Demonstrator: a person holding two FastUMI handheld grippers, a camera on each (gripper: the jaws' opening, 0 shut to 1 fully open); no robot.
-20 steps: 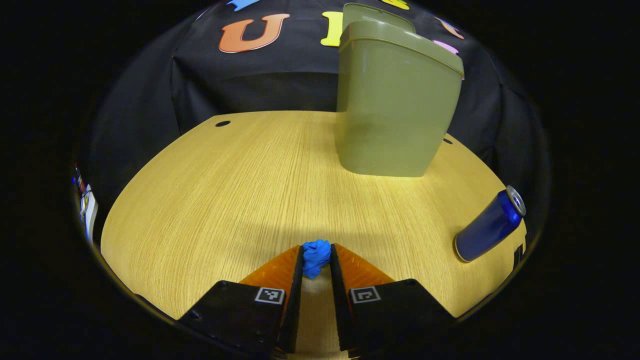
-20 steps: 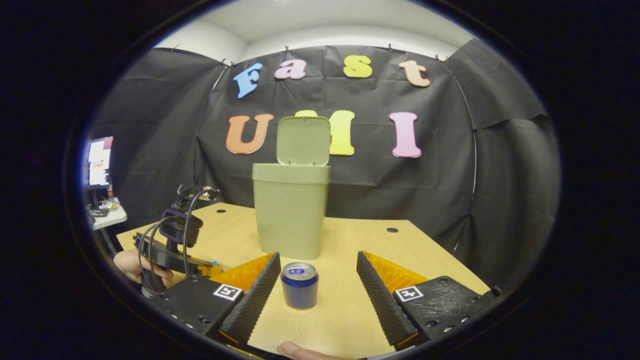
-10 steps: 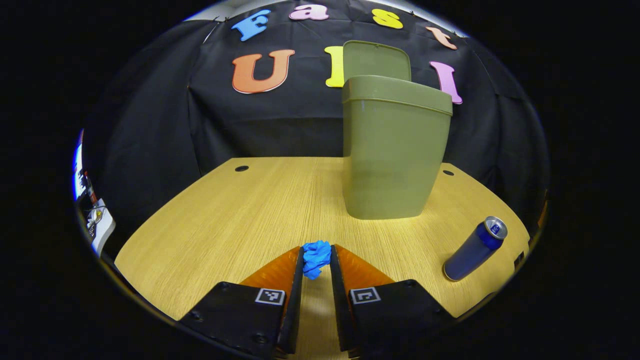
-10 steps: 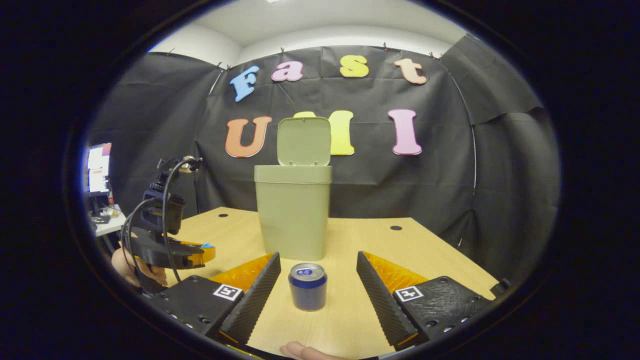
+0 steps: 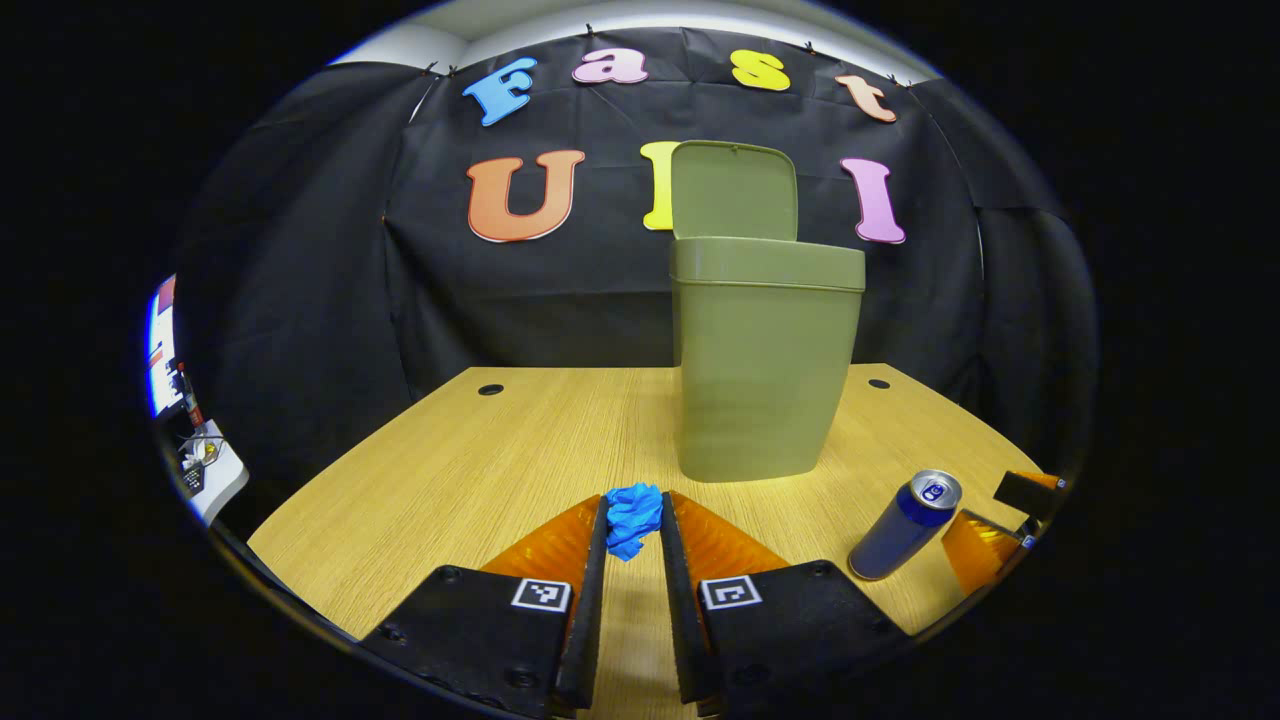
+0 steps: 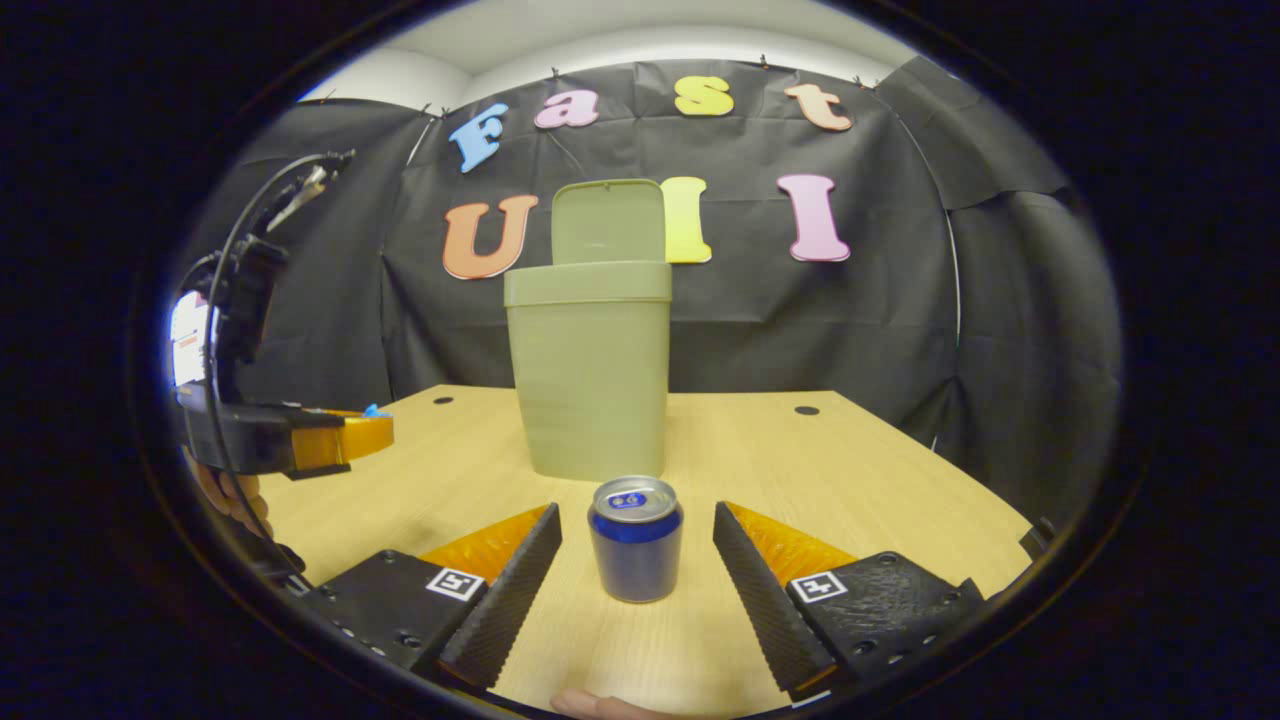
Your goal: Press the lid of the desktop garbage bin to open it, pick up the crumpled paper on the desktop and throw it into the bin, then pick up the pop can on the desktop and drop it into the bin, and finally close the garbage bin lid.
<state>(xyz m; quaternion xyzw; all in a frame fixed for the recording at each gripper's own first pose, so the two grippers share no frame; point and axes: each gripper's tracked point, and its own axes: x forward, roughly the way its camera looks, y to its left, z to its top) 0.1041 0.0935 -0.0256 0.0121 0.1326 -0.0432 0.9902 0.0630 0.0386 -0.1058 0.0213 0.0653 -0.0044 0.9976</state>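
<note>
Left gripper view: the left gripper (image 5: 632,525) is clamped on a crumpled blue paper ball (image 5: 633,517), held above the pale wooden desktop (image 5: 470,470). Ahead and slightly to its right stands the tall olive-green plastic bin (image 5: 765,365), upright, with its flip lid (image 5: 735,190) raised; the opening lies higher than the paper. Right gripper view: the right gripper (image 6: 637,560) is spread wide, an upright blue pop can (image 6: 636,538) standing between its fingers, untouched, with the bin beyond.
</note>
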